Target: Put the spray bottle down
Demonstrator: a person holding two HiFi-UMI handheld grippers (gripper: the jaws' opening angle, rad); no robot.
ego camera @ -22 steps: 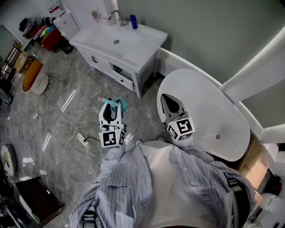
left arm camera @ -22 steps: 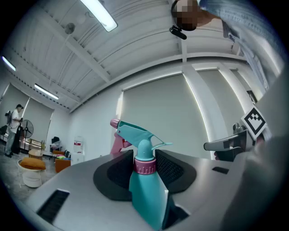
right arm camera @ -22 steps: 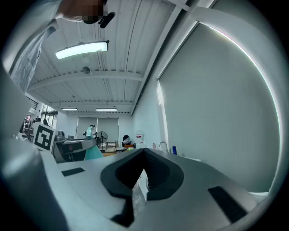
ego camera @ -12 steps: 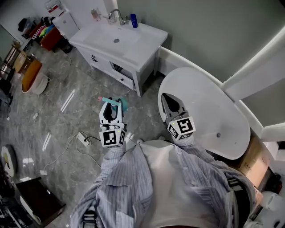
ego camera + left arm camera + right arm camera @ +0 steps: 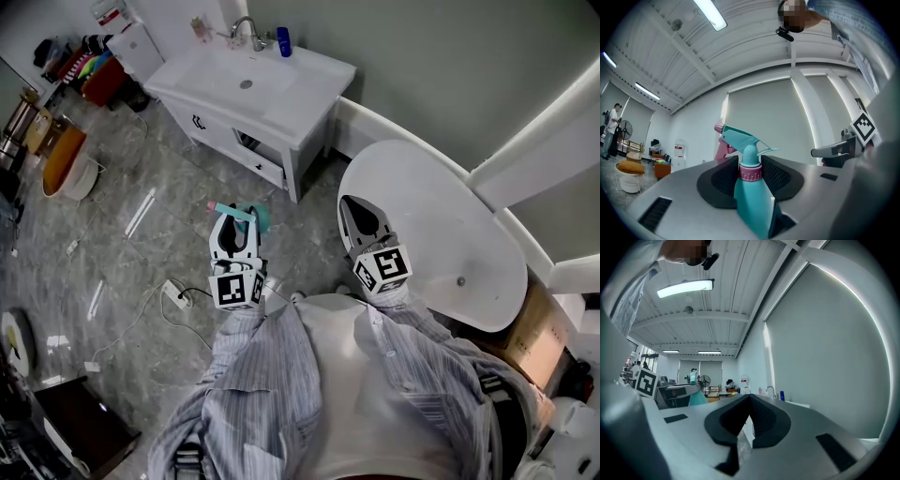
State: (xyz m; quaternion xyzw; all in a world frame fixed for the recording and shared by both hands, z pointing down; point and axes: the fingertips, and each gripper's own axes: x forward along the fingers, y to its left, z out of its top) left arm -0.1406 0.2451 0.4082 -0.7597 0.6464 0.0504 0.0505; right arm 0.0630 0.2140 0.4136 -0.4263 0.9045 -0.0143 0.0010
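Observation:
A teal spray bottle (image 5: pixel 752 201) with a pink collar and pink nozzle stands upright between the black pads of my left gripper (image 5: pixel 750 164), which is shut on its neck. In the head view the left gripper (image 5: pixel 238 225) holds the spray bottle (image 5: pixel 246 215) in the air over the grey marble floor, trigger head pointing away from me. My right gripper (image 5: pixel 354 212) hovers over the near end of the white bathtub (image 5: pixel 450 244). Its jaws (image 5: pixel 750 398) meet at the tips with nothing between them.
A white vanity with a sink (image 5: pixel 246 84), a faucet and a blue bottle (image 5: pixel 283 42) stands ahead of the left gripper. A power strip with cable (image 5: pixel 174 294) lies on the floor at the left. An orange basin (image 5: pixel 64 161) sits far left. People stand in the distant room.

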